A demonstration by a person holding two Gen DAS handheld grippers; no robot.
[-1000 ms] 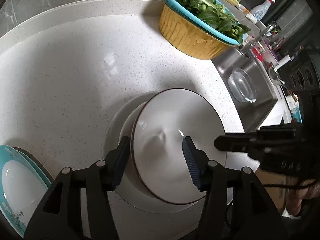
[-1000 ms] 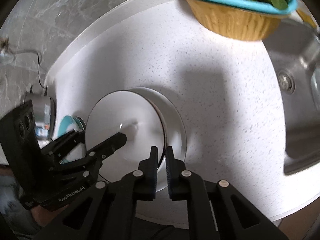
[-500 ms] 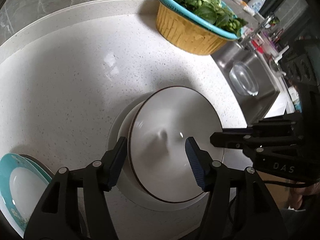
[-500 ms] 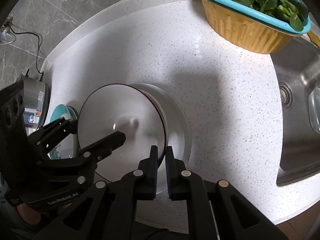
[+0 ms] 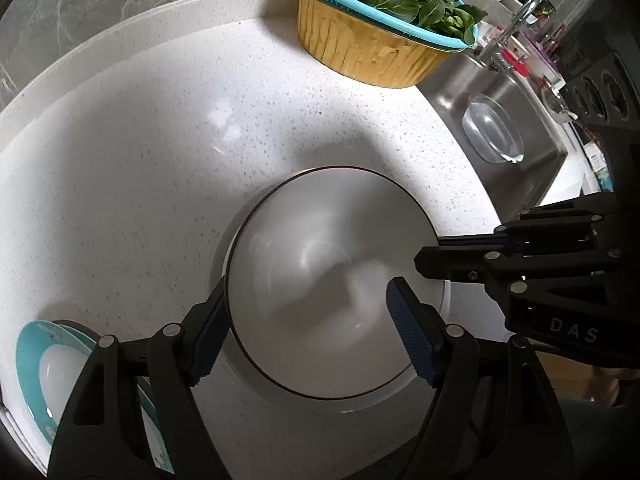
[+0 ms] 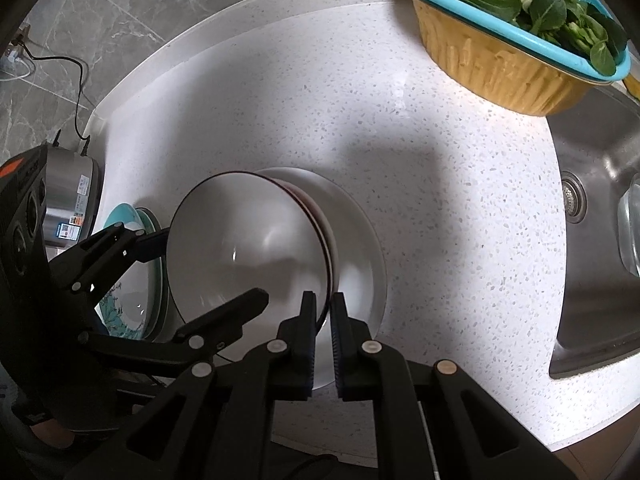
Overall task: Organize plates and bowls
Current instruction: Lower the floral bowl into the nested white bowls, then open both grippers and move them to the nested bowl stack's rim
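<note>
A white bowl with a dark rim [image 5: 320, 280] [image 6: 240, 248] is held above a white plate [image 6: 360, 248] [image 5: 446, 292] on the speckled counter. Another dark-rimmed bowl edge [image 6: 320, 232] shows just under it. My right gripper [image 6: 323, 312] [image 5: 432, 258] is shut on the bowl's rim at its right edge. My left gripper [image 5: 308, 320] is open, its fingers straddling the bowl's near-left rim, one outside and one over the inside. A teal-rimmed plate stack [image 5: 48, 372] [image 6: 132, 280] lies to the left.
A yellow basket with a blue colander of greens [image 5: 380, 28] [image 6: 520, 32] stands at the back right. A steel sink [image 5: 500, 120] [image 6: 600, 240] holding a glass bowl [image 5: 492, 128] lies right. A steel cooker [image 6: 68, 200] stands far left. The counter's front edge is close.
The bowl has come lower and more level over the plate, still pinched by my right gripper. My left gripper stays open around its left rim.
</note>
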